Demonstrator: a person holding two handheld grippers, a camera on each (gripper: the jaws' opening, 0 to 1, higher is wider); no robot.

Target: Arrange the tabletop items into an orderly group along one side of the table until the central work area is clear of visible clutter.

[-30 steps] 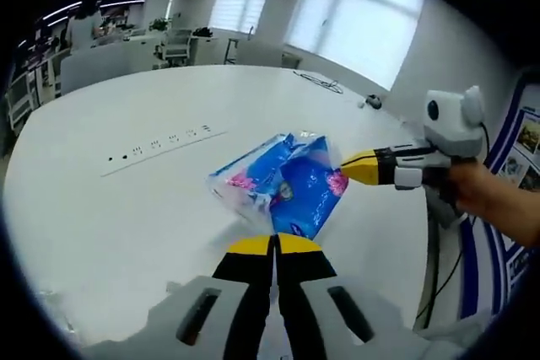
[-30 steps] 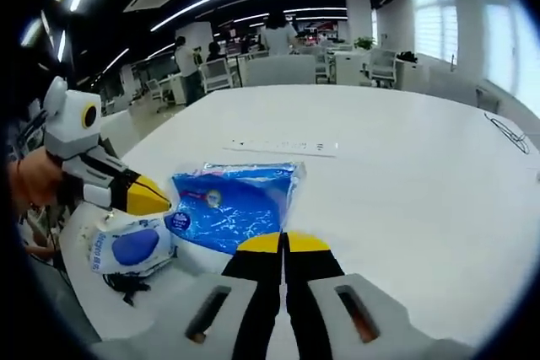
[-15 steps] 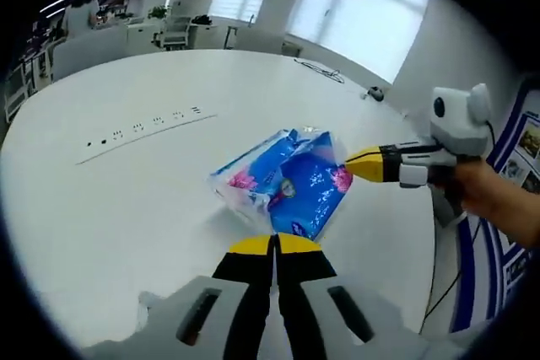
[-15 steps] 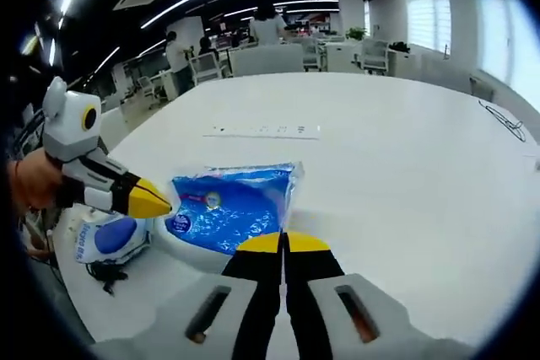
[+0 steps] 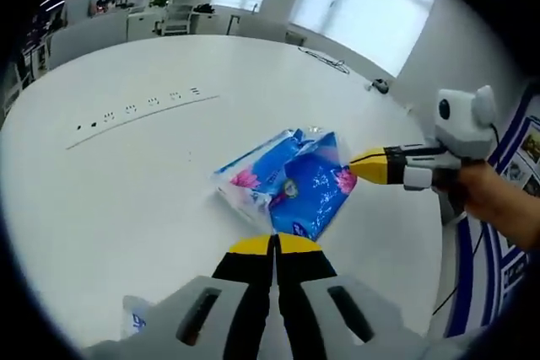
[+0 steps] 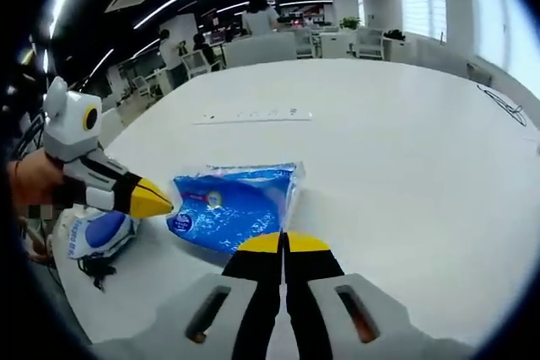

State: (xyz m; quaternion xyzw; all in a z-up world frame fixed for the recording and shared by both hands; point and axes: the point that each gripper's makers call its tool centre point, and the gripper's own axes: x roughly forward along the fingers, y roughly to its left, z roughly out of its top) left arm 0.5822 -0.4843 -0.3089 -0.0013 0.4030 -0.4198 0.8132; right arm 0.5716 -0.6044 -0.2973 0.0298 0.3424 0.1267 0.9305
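Note:
A blue plastic pack of tissues point(image 5: 285, 181) lies on the white table point(image 5: 126, 174). My left gripper point(image 5: 273, 246) is shut, its yellow tips just short of the pack's near edge. In the left gripper view the right gripper point(image 5: 356, 163) comes in from the right, shut, its tip at the pack's right edge. In the right gripper view the same pack point(image 6: 232, 205) lies just ahead of my shut right gripper point(image 6: 283, 244), and the left gripper point(image 6: 160, 201) points at the pack's left edge. A white and blue pack point(image 6: 93, 233) lies at the table's left edge.
A power socket strip point(image 5: 139, 110) is set into the table beyond the pack. A black cable point(image 5: 325, 58) and a small dark object point(image 5: 381, 85) lie at the far side. Office desks, chairs and people point(image 6: 261, 23) stand in the background. A dark cord point(image 6: 91, 272) lies beside the white and blue pack.
Both cameras have shifted a little. The tissue pack and both shut grippers keep about the same places against each other.

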